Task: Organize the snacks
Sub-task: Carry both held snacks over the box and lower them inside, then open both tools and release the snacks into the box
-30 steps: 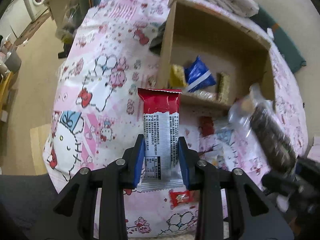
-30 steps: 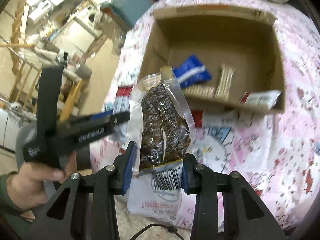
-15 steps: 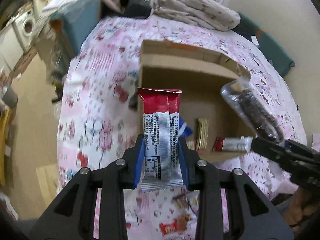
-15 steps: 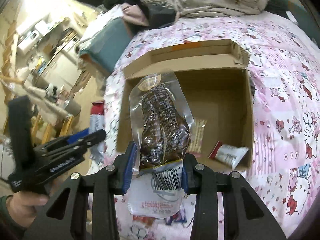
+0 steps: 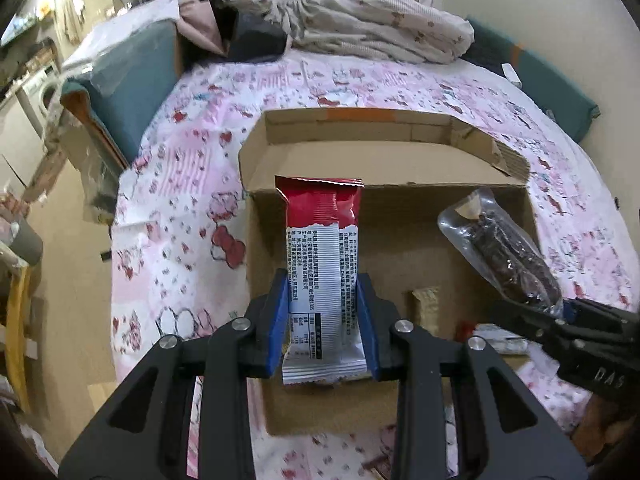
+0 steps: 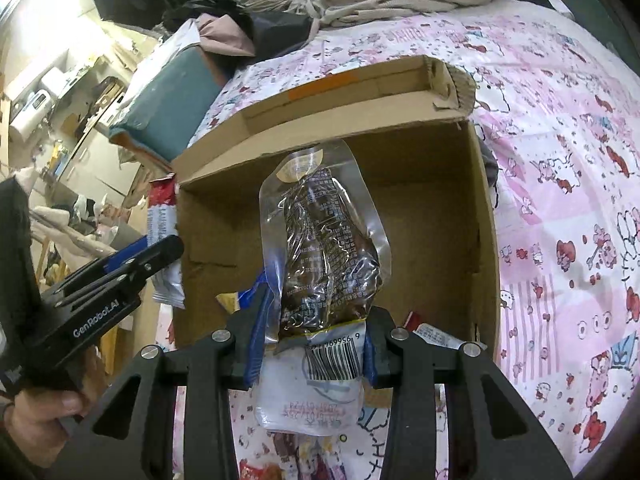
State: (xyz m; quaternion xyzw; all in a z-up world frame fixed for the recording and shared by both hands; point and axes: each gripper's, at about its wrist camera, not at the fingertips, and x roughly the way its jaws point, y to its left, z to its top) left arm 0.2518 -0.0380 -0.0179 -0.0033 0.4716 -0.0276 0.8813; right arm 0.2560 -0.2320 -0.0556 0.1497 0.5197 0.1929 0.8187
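Two snack packets held over cardboard box [image 5: 400, 168]
Left gripper [image 5: 323, 320] pinches upright red-and-white wrapper [image 5: 322, 264]; right gripper [image 6: 312, 344] pinches clear brown-filled pouch [image 6: 324, 256], both protruding forward beyond the fingers.

- Red-topped snack packet [image 5: 323, 276] with a white printed lower half
- Clear plastic pouch [image 6: 326, 256] of dark brown food
- Plain brown cardboard box [image 5: 400, 164]
- Pink and white cartoon-cat bed sheet [image 5: 176, 216]
- Black tool [image 5: 323, 320] with blue pads [image 5: 278, 320]
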